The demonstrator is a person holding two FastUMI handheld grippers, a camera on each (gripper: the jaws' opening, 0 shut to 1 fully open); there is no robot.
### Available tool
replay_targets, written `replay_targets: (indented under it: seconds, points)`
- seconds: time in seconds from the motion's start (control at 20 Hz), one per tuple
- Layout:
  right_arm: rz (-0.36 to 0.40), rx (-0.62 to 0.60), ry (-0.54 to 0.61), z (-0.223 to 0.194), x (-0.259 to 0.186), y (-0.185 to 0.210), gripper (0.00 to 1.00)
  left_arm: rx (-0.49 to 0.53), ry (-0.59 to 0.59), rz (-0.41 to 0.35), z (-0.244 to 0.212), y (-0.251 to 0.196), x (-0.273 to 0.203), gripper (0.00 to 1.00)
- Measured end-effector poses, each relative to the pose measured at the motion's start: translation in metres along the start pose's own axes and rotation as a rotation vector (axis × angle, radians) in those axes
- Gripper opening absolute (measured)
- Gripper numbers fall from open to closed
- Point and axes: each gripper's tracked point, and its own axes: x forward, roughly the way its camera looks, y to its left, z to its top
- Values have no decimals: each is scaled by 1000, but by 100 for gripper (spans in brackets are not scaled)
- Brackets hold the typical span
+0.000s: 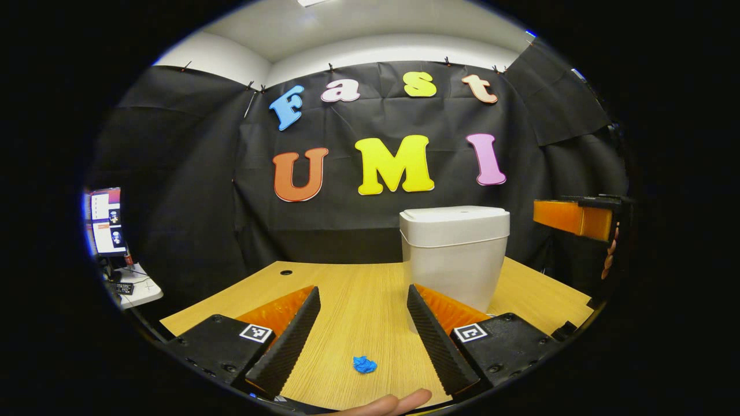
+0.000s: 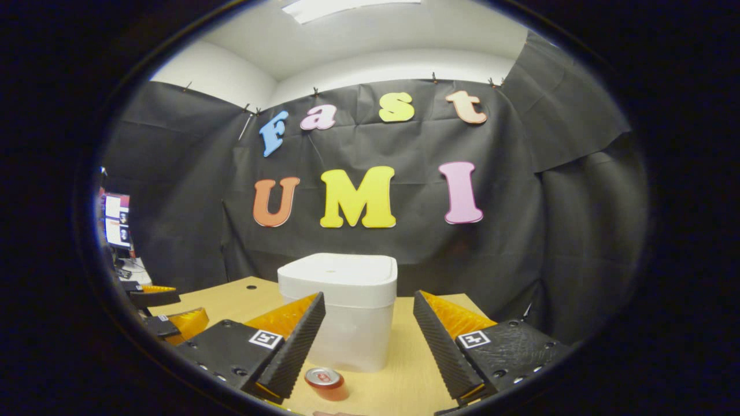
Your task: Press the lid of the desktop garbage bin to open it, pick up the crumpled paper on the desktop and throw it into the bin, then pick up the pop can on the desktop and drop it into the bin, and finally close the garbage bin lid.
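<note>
While both claws hover above the wooden tabletop (image 1: 358, 300), nothing is held in either. Far left in the left gripper view, past the tabletop's left edge, a monitor (image 1: 106, 221) glows above a small white side table (image 1: 139, 289). The left claw (image 1: 363, 323) has its fingers (image 1: 286, 341) spread wide apart, and the crumpled paper (image 1: 365, 364) (a small blue wad) lies on the tabletop in the gap between them, close to the near edge and touching neither finger. A fingertip of the holding hand (image 1: 399, 403) shows at the bottom of that view. Right of centre, the garbage bin (image 1: 455, 254) stands upright toward the back of the tabletop, its lid (image 1: 454, 216) down flat; its lower right part sits behind the claw's right finger. At the right rim of that view the other gripper hangs in the air above the tabletop's right side, well apart from the bin.

From the right gripper view, the left claw (image 2: 167, 315) appears low at the left edge, over the tabletop's left part. The right claw (image 2: 369, 341) also has its fingers (image 2: 295, 346) wide apart, empty. The pop can (image 2: 327, 383) (red, standing upright) rests on the tabletop near its front edge, between the fingers but nearer the left one, not touched by it. Just behind the can stands the bin, centred between the fingers and farther off, lid closed.
</note>
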Motion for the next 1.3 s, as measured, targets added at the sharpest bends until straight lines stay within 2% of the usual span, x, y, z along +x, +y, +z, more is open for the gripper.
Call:
replay_targets:
  seconds: [0.05, 0.1, 0.25, 0.3, 0.45, 0.5, 0.65, 0.75, 0.8, 0.85, 0.9, 0.95, 1.2, 1.25, 1.3]
  points:
    - [-4, 8, 3, 6, 9, 0, 93, -3, 2, -10, -1, -3, -1, 100]
    - [5, 21, 1, 11, 16, 3, 92, -2, 1, -15, 0, -3, -1, 98]
    - [63, 38, 9, 23, 40, 20, 76, -4, 12, -39, -3, -6, 0, 98]
    - [64, 34, 16, 25, 50, 20, 80, -5, 14, -38, -4, -4, 0, 98]
    - [49, 10, 34, 29, 72, 28, 69, -1, 14, -8, -3, 8, 2, 98]
    - [54, 3, 40, 28, 76, 34, 58, -3, 15, -4, -3, 12, 3, 98]
    - [84, -13, 48, 27, 88, 51, 53, -3, 23, 9, -5, 17, 6, 98]
    - [80, -33, 56, 25, 93, 57, 42, -10, 31, 10, -8, 19, 10, 98]
    - [76, -36, 65, 23, 95, 58, 31, -14, 35, 10, -9, 19, 11, 98]
    - [87, -39, 89, 16, 97, 61, 27, -19, 39, 9, -10, 19, 12, 98]
    - [97, -50, 106, 11, 99, 67, 10, -22, 43, 8, -12, 20, 13, 98]
    - [106, -61, 127, 5, 101, 71, 6, -22, 44, 10, -11, 22, 13, 98]
    - [114, -38, 179, -7, 101, 75, 6, -25, 49, 13, -12, 21, 15, 98]
    - [107, -44, 187, -3, 101, 72, 0, -26, 51, 13, -13, 21, 15, 98]
    - [110, -43, 194, -11, 107, 73, 0, -27, 53, 11, -14, 21, 15, 98]
